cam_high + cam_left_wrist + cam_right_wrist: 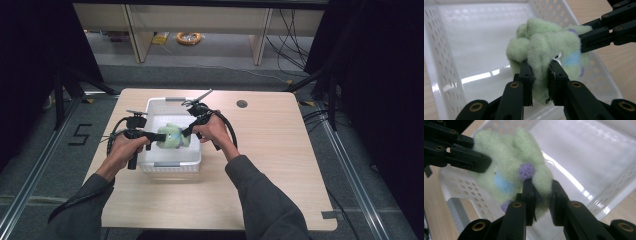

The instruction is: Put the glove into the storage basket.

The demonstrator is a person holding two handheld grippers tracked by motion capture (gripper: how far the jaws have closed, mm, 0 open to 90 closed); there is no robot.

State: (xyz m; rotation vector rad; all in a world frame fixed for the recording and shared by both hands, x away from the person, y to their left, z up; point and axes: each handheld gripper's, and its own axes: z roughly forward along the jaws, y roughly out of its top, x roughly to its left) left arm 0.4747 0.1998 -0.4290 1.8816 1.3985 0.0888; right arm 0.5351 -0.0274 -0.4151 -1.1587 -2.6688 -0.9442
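Progress: While both of your grippers have the green plush toy (172, 136) pinched between them over the white basket (155, 106), the job looks to be in its middle stretch, with the toy neither resting on the basket floor nor carried clear of the rim.
Left gripper: your left gripper (540, 72) has its fingers narrowed onto a fold of the toy's fleece, gripping it from the near left side.
Right gripper: your right gripper (541, 191) has its fingers closed on another fold, just below a purple spot, from the right side.
Toy position: it hangs between the two grips above the near half of the basket; in both gripper views bare basket floor shows under it, so it seems lifted, though I cannot tell by how much.
Left to do: judging from this, either a lift out past the wall or a release into the basket remains; the pictures do not settle which.
Counter: a pale wood counter (270, 150) with the basket on its far left part and a round cable hole (242, 104) at the far edge.
Room: black curtains stand at both sides, grey floor lies beyond, with desk legs and loose cables on the far side.
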